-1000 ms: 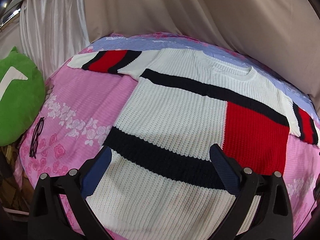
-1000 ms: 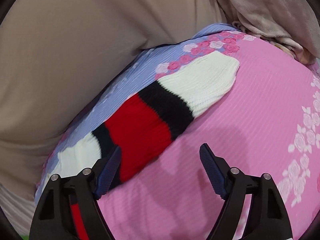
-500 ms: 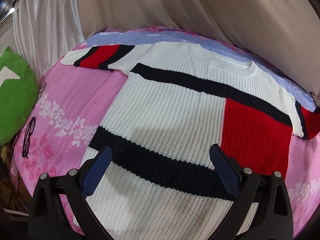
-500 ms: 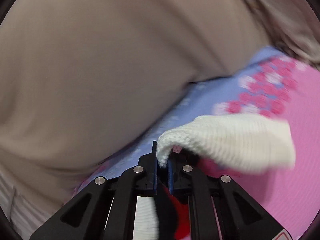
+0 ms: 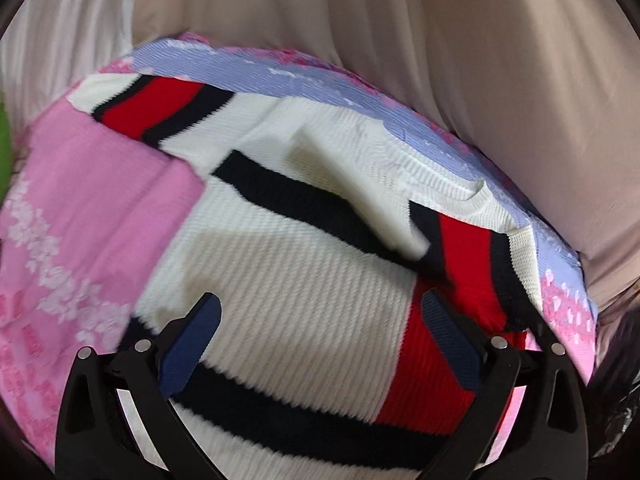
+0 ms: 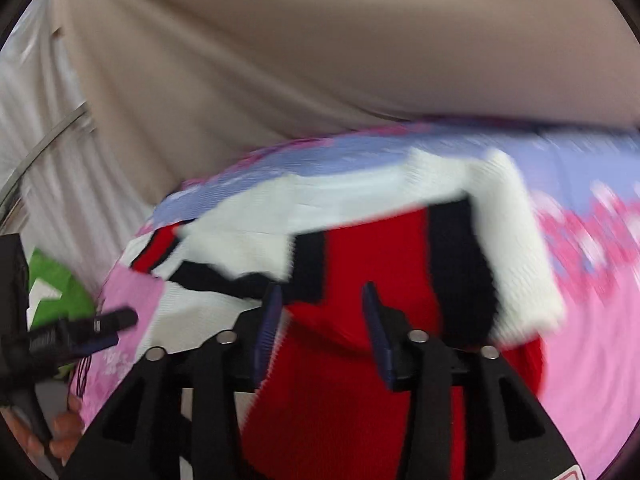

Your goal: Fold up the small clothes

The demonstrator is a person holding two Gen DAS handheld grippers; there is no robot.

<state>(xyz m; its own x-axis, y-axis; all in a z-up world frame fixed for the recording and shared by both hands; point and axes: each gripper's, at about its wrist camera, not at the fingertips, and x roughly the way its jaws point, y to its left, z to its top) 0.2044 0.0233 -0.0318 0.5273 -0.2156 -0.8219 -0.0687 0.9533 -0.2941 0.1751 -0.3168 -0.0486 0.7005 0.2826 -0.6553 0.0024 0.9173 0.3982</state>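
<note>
A white knit sweater (image 5: 288,280) with black stripes and a red panel lies flat on a pink floral bedspread (image 5: 92,208). Its right sleeve (image 5: 464,252) is folded inward across the chest, with the white cuff (image 5: 360,192) lying on the body. The left sleeve (image 5: 156,108) still lies spread out at the far left. My left gripper (image 5: 320,340) is open and empty, hovering over the sweater's lower body. My right gripper (image 6: 320,320) is open and empty just above the folded sleeve (image 6: 380,256). The left gripper also shows in the right wrist view (image 6: 96,328).
A beige curtain (image 5: 400,32) hangs behind the bed. A lilac band of bedding (image 5: 280,72) runs along the far edge. A green cushion (image 6: 60,292) sits at the left of the bed. Both views are motion-blurred.
My right gripper carried the right sleeve's cuff over the sweater's chest and let it go; its jaws went from shut on the cuff to open. The left gripper shifted right.
</note>
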